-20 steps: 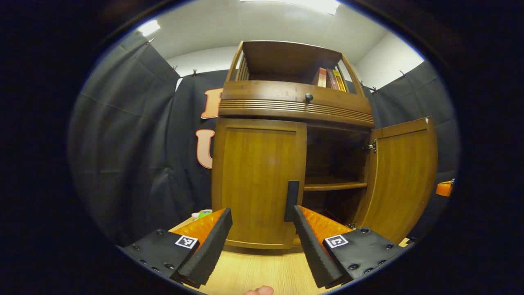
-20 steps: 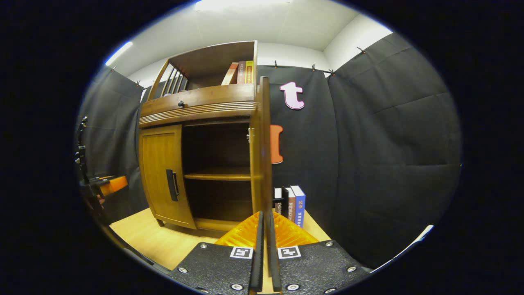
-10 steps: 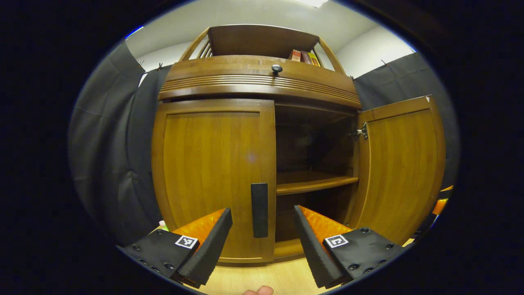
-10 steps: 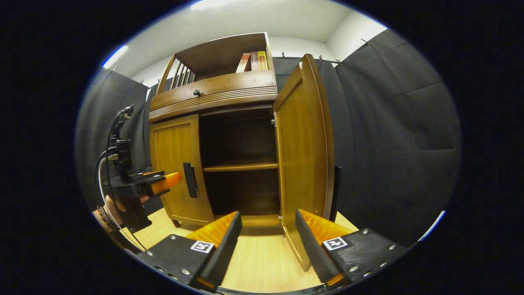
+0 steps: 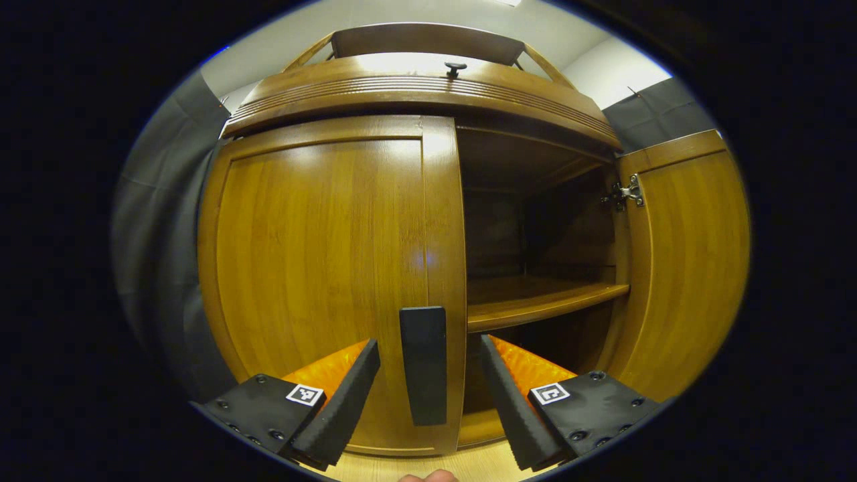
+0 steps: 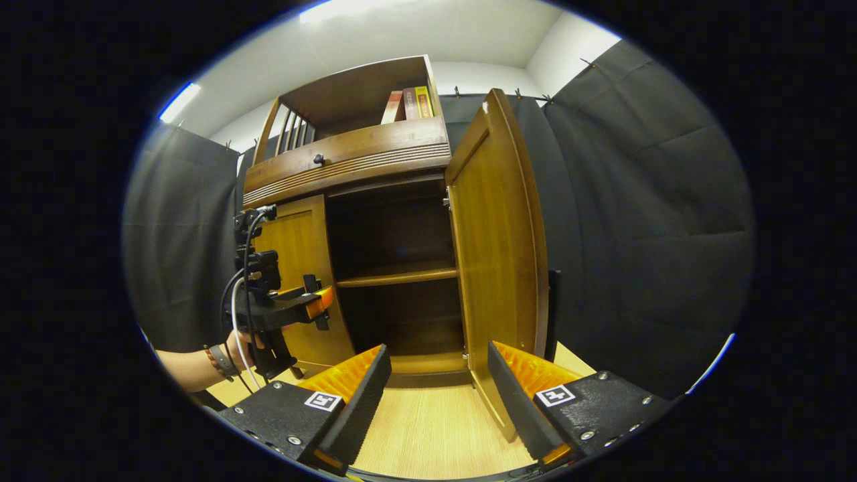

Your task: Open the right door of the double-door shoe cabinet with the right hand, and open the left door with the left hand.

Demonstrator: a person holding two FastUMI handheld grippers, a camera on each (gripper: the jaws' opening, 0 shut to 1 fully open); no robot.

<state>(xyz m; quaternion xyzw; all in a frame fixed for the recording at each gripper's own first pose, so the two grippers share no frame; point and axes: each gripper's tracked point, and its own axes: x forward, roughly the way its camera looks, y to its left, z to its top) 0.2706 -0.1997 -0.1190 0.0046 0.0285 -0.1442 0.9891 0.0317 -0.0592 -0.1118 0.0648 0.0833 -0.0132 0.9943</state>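
The wooden shoe cabinet [image 5: 415, 94] stands close ahead in the left gripper view. Its left door [image 5: 321, 281] is closed, with a black handle [image 5: 423, 365] at its inner edge. My left gripper [image 5: 428, 391] is open, and the handle stands between its fingers without either pad touching it. The right door [image 5: 689, 261] hangs swung open. In the right gripper view the right door [image 6: 499, 248] stands wide open, and my right gripper [image 6: 438, 395] is open and empty in front of its lower edge. There the left gripper [image 6: 315, 301], held by a hand, sits at the left door's handle.
Inside the cabinet a bare shelf [image 6: 398, 273] crosses the dark interior. A drawer with a small black knob [image 6: 319, 159] runs above the doors, and books [image 6: 408, 104] stand on the top shelf. The cabinet stands on a light wooden tabletop [image 6: 428, 435]. Black cloth walls surround it.
My left gripper has moved in toward the left door until the handle stands between its fingers. My right gripper let go of the right door, opened, and drew back slightly.
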